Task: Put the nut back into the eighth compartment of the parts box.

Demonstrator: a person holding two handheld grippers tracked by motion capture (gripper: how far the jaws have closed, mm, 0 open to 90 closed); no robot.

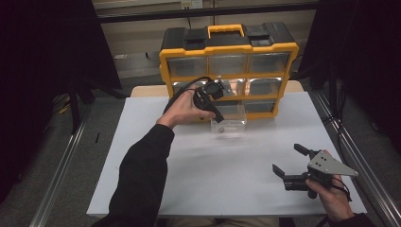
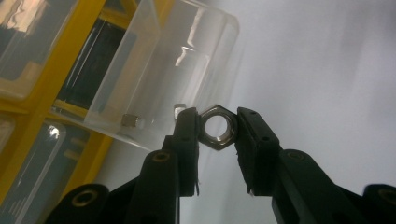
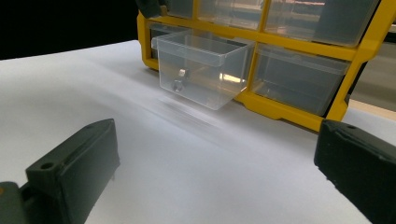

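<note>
Left gripper view: my left gripper (image 2: 218, 133) pinches a steel hex nut (image 2: 216, 132) just beside the pulled-out clear drawer (image 2: 154, 70), perhaps over its rim. Next I must centre it above the drawer, then release. My right gripper (image 1: 294, 164) rests open, well apart.

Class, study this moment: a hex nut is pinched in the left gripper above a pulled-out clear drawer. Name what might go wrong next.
1. The left gripper clamps the hex nut only by two opposite sides, so it may twist or slip out.
2. In the left gripper view the nut sits over the clear drawer's front edge rather than plainly inside; released now, it might land on the white table.
3. The drawer juts far out of the yellow organizer; a bump could tip it and spill the small parts inside.
</note>
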